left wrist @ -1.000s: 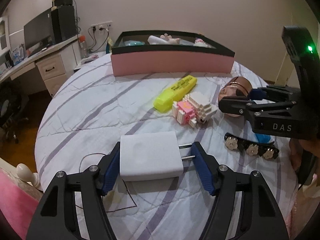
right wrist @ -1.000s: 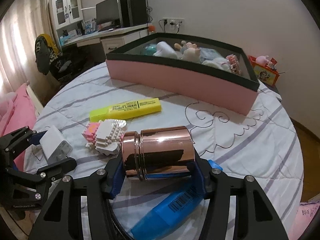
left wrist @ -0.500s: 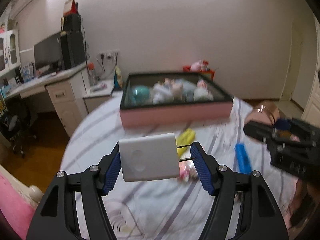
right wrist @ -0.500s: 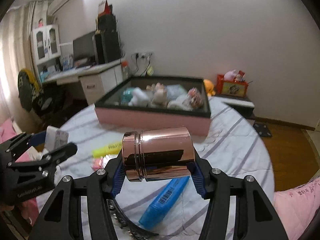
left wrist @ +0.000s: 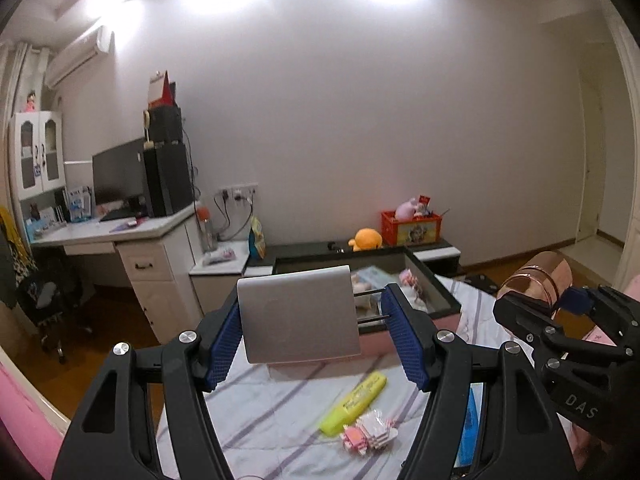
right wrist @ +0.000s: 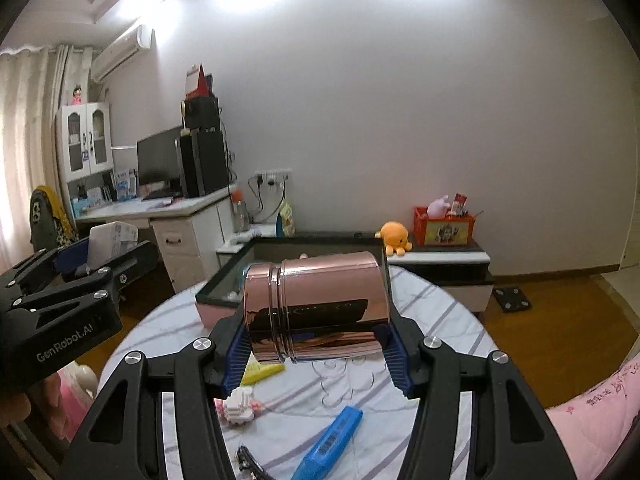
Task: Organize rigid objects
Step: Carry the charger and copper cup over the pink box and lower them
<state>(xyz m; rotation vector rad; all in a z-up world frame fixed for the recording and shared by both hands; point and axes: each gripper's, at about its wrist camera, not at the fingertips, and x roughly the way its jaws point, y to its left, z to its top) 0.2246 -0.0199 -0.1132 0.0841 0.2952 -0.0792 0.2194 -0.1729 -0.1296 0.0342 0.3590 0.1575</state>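
Observation:
My left gripper (left wrist: 316, 340) is shut on a white plug charger (left wrist: 300, 316), its prongs pointing right, held high above the table. My right gripper (right wrist: 316, 352) is shut on a rose-gold metal jar (right wrist: 316, 308) lying sideways, also raised; the jar shows at the right of the left wrist view (left wrist: 536, 280). The pink box with a black rim (right wrist: 218, 310) holding several toys stands at the table's far side (left wrist: 440, 300), behind both held objects.
On the striped round table (right wrist: 440, 344) lie a yellow highlighter (left wrist: 354, 404), a pink-and-white brick toy (left wrist: 370, 436) and a blue case (right wrist: 328, 444). A desk with a monitor (left wrist: 120, 236) stands left; a low cabinet (right wrist: 440, 264) stands behind.
Both grippers have lifted their objects up off the table and tilted upward, so the views now look across the room. Both grips are unchanged.

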